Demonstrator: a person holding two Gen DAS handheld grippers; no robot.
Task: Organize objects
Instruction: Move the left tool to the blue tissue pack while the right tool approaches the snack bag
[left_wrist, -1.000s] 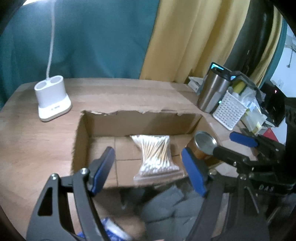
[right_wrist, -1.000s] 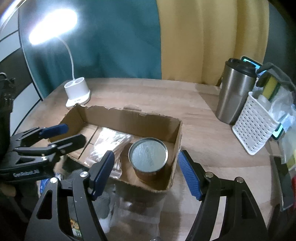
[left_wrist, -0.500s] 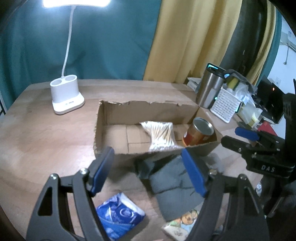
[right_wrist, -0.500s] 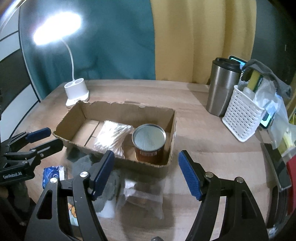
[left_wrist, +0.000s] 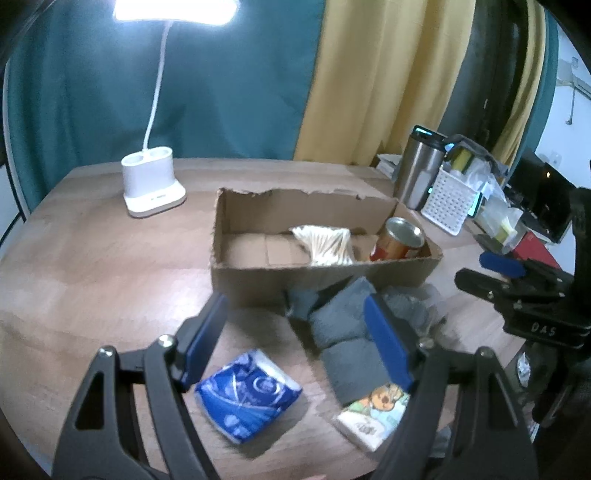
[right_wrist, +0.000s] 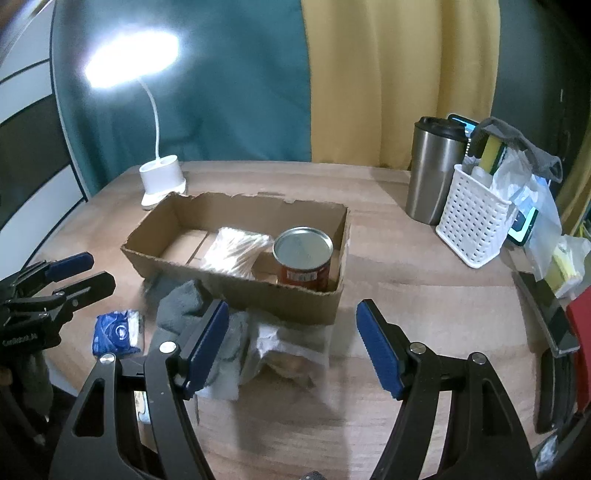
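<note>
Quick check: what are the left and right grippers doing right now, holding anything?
Left gripper: jaws open, nothing held, above the blue packet.
Right gripper: jaws open, nothing held.

Brown cardboard box (right_wrist: 236, 291) holds a red-labelled silver-topped can (right_wrist: 303, 258) and pale cotton swabs (right_wrist: 236, 249); lower left, grey cloth (right_wrist: 184, 306), blue white-patterned packet (right_wrist: 116, 332); white lamp (right_wrist: 162, 181), teal and yellow curtains (right_wrist: 332, 74) upper frame.
</note>
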